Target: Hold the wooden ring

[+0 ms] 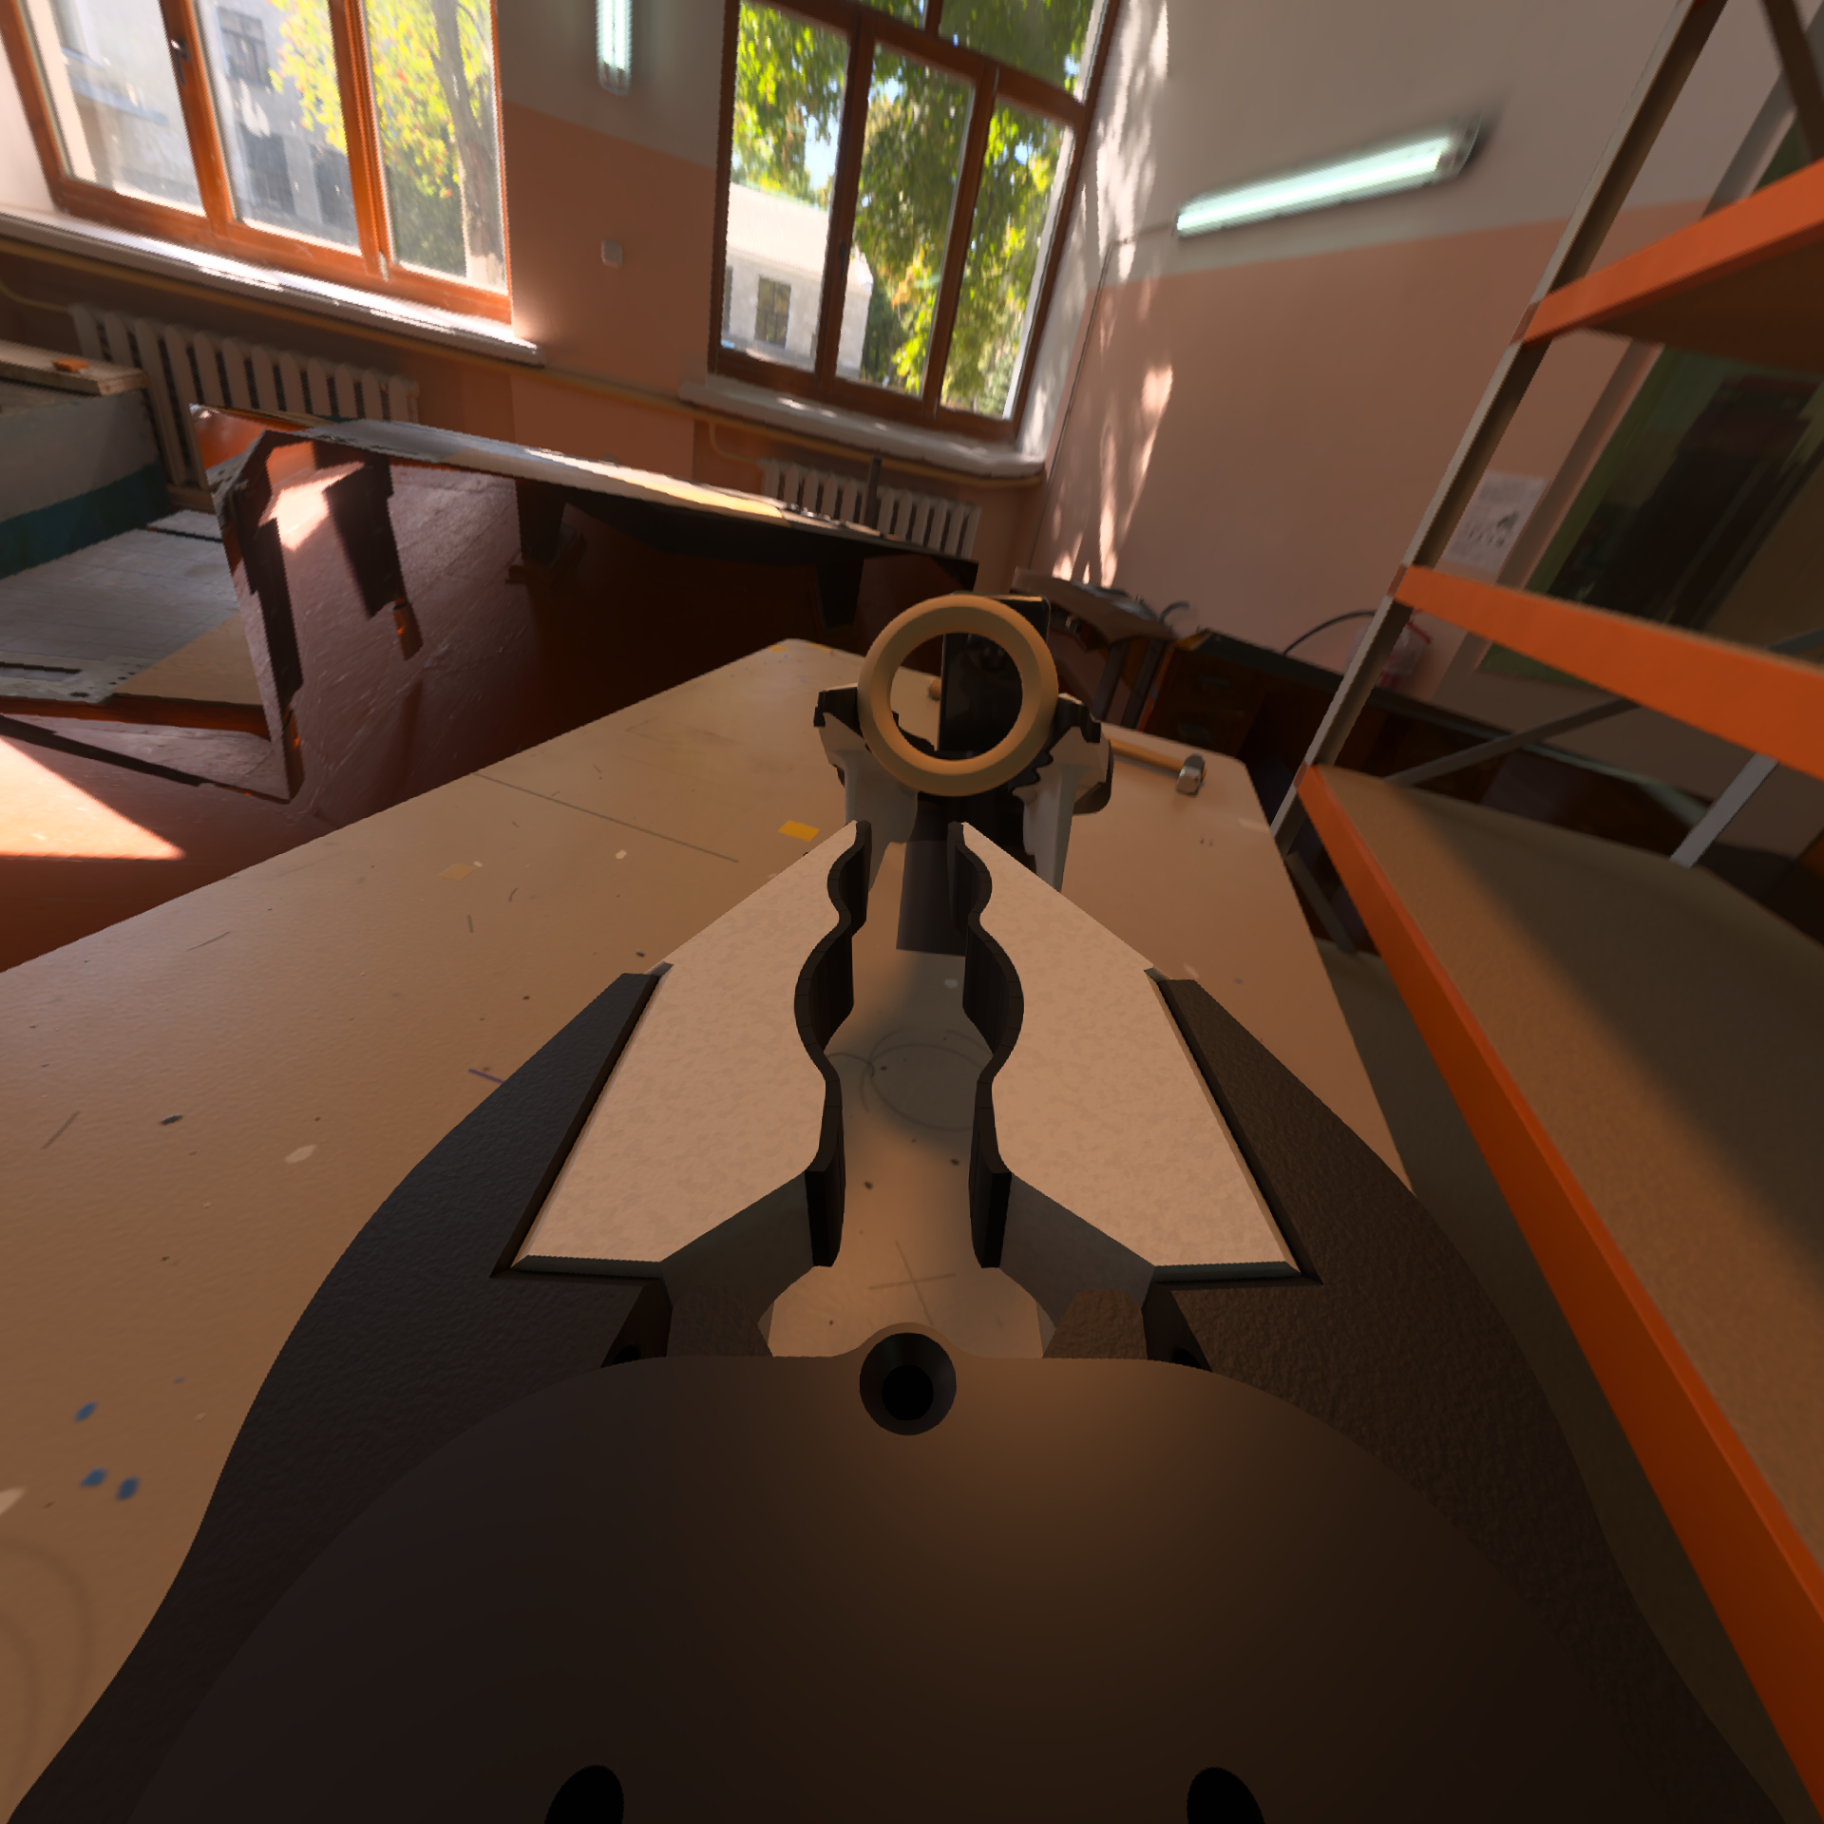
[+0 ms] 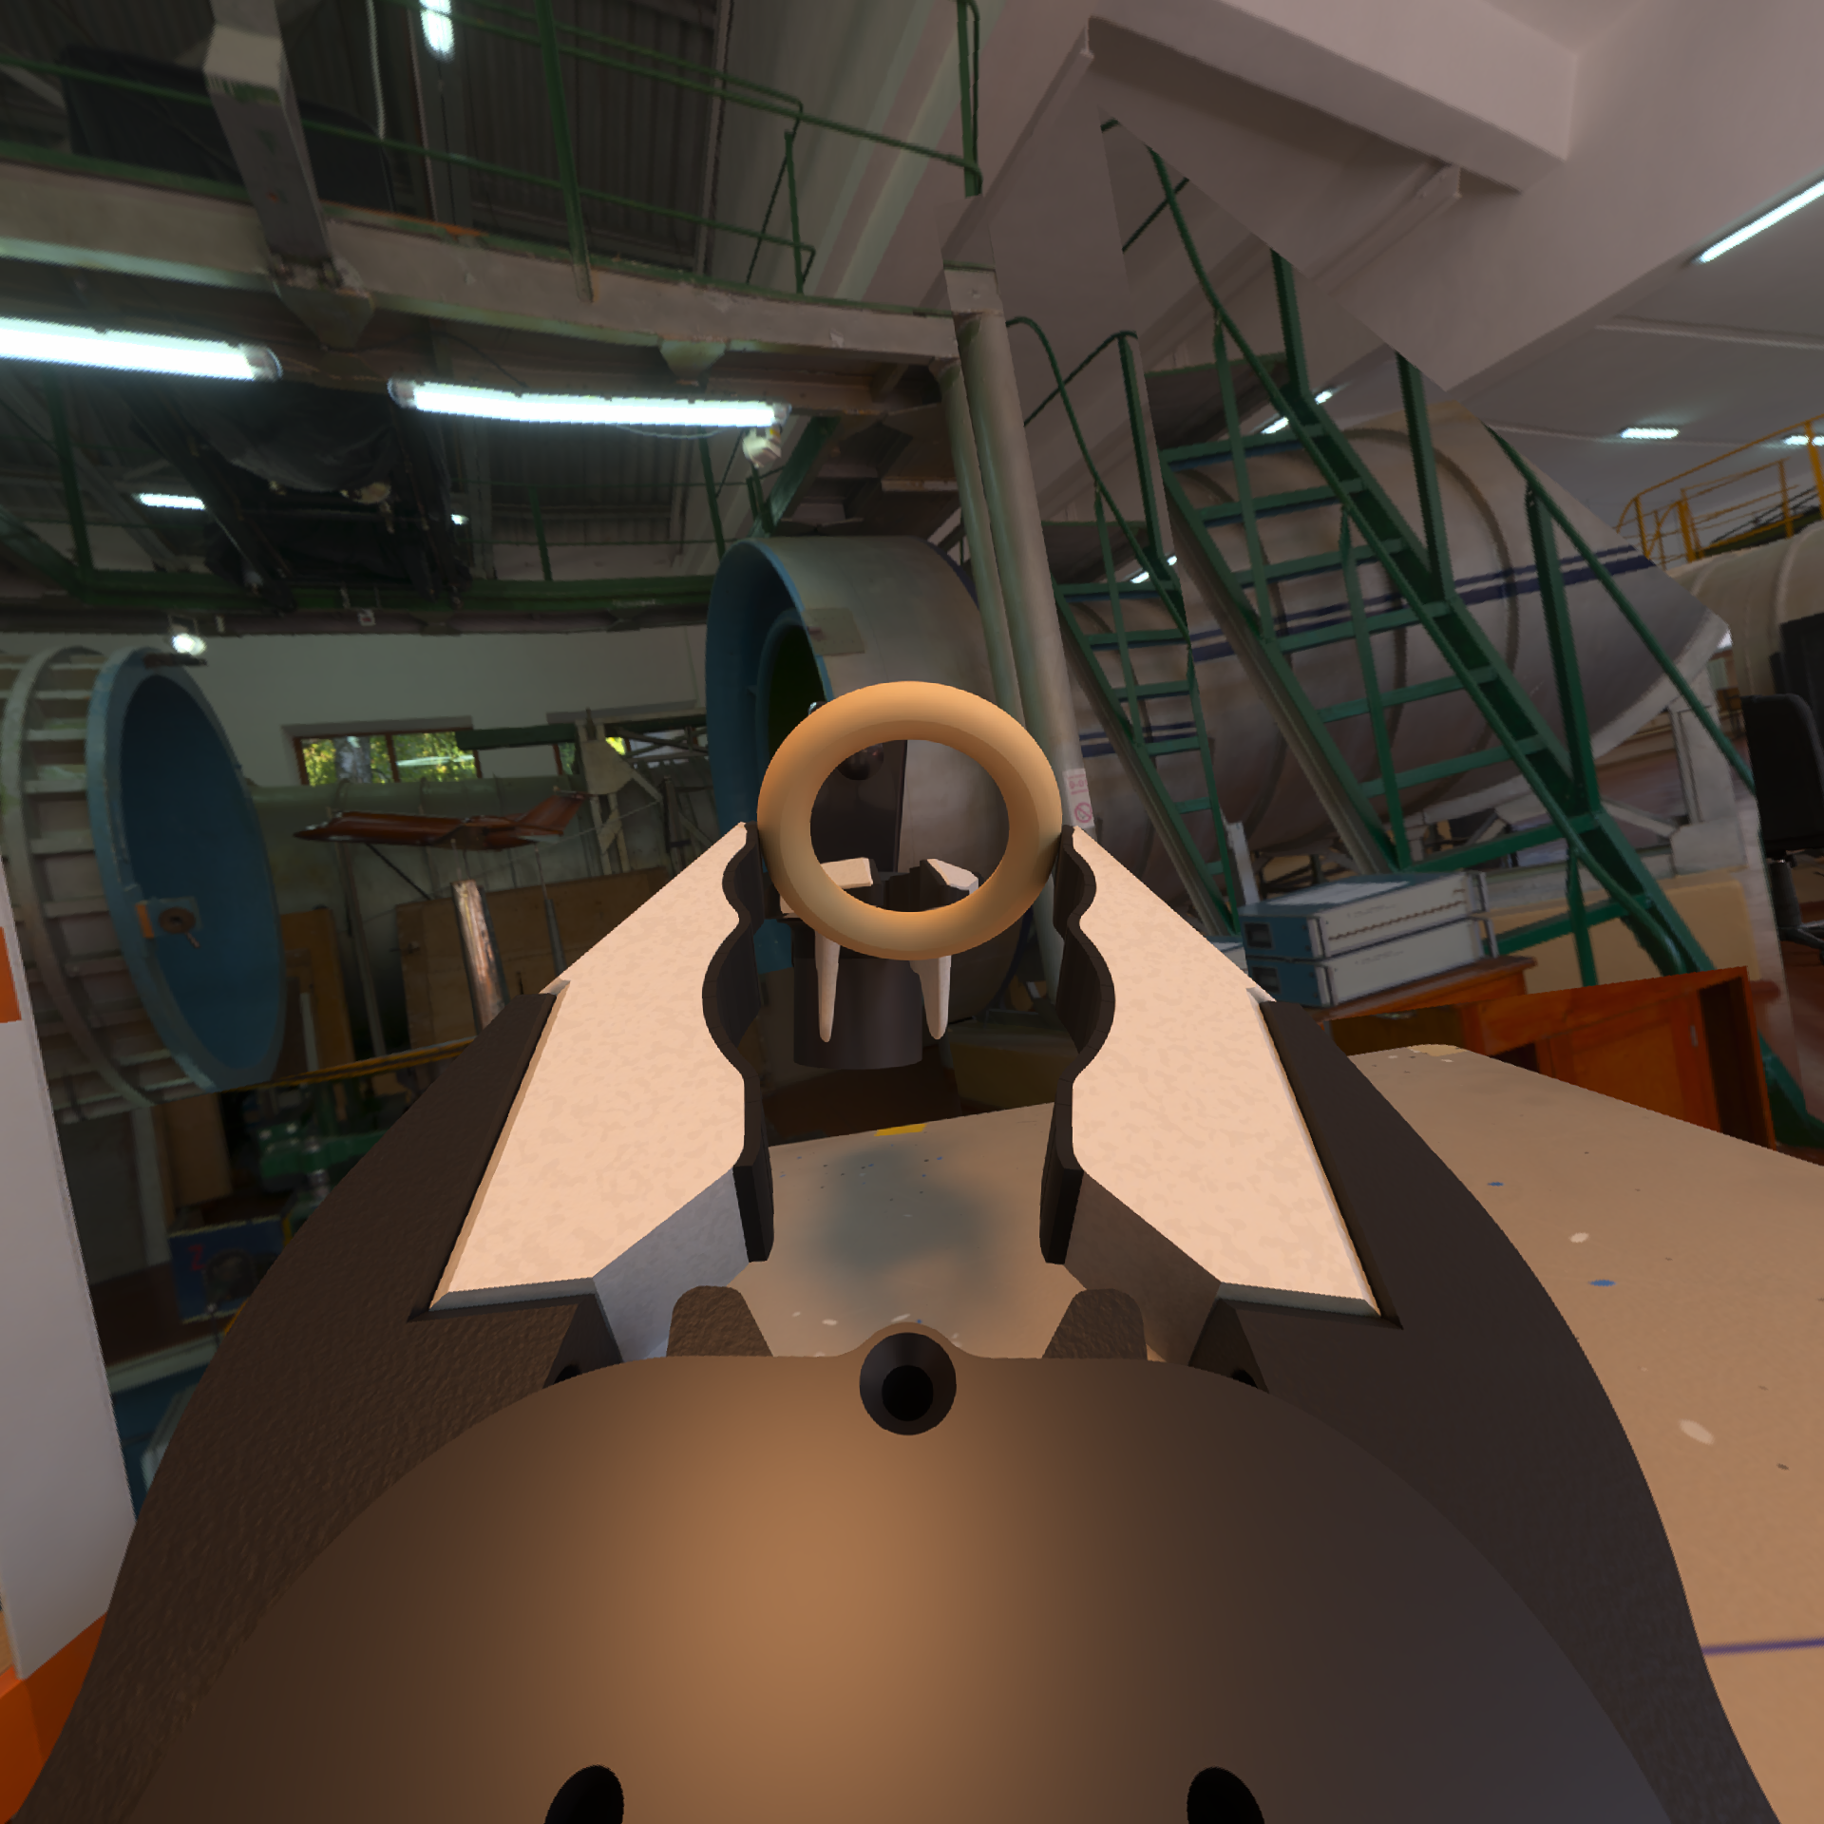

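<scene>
The wooden ring (image 2: 908, 709) is a tan torus standing upright between my right gripper's (image 2: 908, 839) two fingertips, which are shut on its left and right sides above the table (image 2: 1481, 1234). In the left wrist view the ring (image 1: 957, 780) faces me just beyond my left gripper (image 1: 910, 834), with the right gripper (image 1: 952, 716) behind it. My left gripper's jaws stand a narrow gap apart with nothing between them, just short of and slightly below the ring. The left gripper (image 2: 881, 987) also shows through and under the ring in the right wrist view.
The tan workbench (image 1: 395, 987) carries a hammer (image 1: 1179, 770) at its far right corner. An orange and grey shelf rack (image 1: 1579, 987) stands along the bench's right side. A white and orange post (image 2: 39, 1283) is at the left edge of the right wrist view.
</scene>
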You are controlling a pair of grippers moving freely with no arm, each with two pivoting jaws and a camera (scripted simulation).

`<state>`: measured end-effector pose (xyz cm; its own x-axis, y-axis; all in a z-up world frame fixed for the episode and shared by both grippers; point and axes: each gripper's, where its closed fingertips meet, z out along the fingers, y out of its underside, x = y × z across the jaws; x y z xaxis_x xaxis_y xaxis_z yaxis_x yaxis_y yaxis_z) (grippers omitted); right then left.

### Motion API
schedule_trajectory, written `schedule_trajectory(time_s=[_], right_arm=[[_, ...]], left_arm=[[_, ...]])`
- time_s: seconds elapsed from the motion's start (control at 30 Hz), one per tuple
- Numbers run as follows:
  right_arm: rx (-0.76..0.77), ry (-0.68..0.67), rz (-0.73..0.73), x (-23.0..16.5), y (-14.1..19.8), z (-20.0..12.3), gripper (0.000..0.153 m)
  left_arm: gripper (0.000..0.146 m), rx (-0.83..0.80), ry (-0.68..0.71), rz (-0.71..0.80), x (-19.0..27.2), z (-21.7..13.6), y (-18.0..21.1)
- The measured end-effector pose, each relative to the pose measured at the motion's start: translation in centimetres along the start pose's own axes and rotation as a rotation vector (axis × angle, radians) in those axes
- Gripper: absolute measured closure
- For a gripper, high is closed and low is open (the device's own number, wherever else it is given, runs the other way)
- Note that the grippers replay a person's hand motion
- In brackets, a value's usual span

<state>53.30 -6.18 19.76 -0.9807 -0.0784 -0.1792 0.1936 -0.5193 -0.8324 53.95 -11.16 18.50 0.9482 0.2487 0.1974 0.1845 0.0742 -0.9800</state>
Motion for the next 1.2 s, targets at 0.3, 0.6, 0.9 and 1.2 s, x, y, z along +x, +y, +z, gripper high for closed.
schedule_trajectory(time_s=[0.3, 0.6, 0.9, 1.2], right_arm=[[-0.031, 0.014, -0.027, -0.1, 0.4, 0.4, 0.093], [-0.066, 0.005, 0.018, 0.1, 1.1, 0.4, 0.093], [-0.12, 0.025, 0.017, 0.5, 2.0, 0.3, 0.093], [-0.158, 0.049, 0.071, 1.2, 3.3, 0.1, 0.093]], left_arm=[[0.132, 0.182, -0.041, -0.03, -0.2, 0.1, -1.0], [0.133, 0.144, -0.05, 0.084, -0.5, 0.1, -0.8], [0.134, 0.037, -0.057, 0.099, -1.1, -0.1, -0.1], [0.135, -0.005, -0.046, 0.004, -1.9, -0.6, 1.2]])
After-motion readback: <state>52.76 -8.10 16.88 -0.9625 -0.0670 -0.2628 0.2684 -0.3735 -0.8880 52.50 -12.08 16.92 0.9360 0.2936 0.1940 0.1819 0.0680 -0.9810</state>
